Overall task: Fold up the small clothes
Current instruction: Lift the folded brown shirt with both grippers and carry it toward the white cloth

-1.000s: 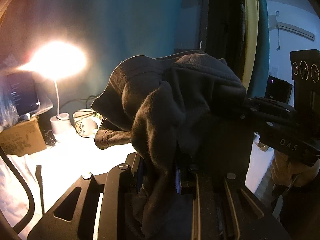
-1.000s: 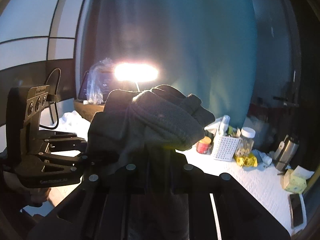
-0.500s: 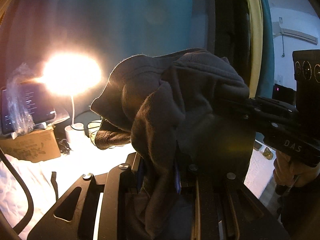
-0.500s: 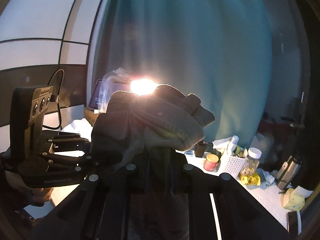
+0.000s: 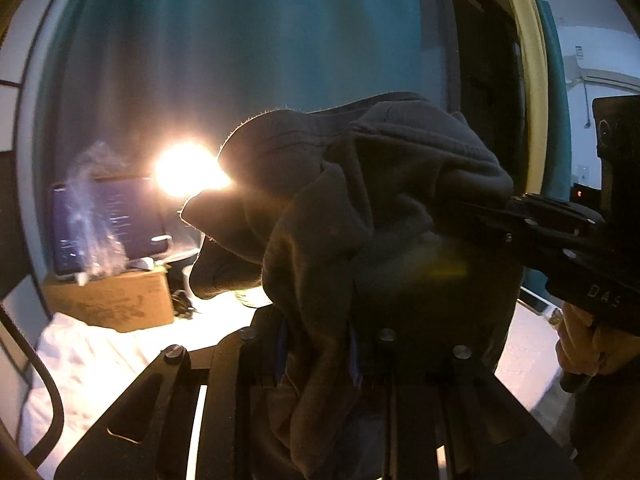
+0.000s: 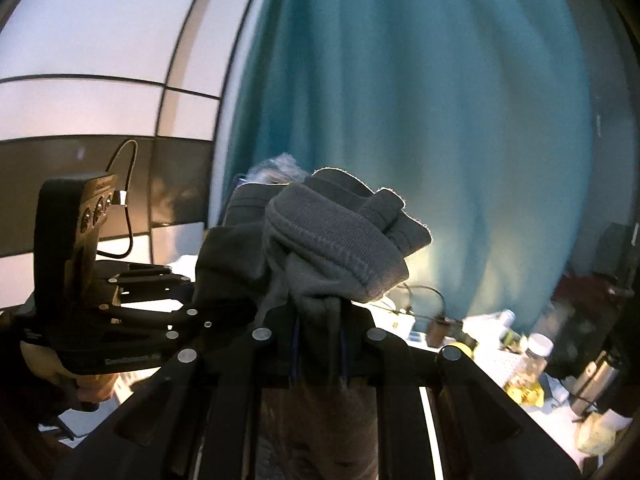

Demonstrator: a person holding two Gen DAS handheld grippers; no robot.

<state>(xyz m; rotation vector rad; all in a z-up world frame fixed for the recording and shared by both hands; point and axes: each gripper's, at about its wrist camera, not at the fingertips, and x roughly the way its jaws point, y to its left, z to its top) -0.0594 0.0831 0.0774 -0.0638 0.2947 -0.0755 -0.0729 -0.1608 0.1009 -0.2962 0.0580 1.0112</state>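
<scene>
Above the white-covered desk (image 5: 120, 356), two hand-held grippers point nearly level and meet at one dark garment (image 5: 360, 208), each held from below by a hand: the left hand-held gripper (image 5: 320, 356) is clamped on a hanging fold, and the right hand-held gripper (image 6: 320, 344) is clamped on another bunch of the same cloth. One garment shows, bunched in the air between them, so its long axis and direction cannot be told.
</scene>
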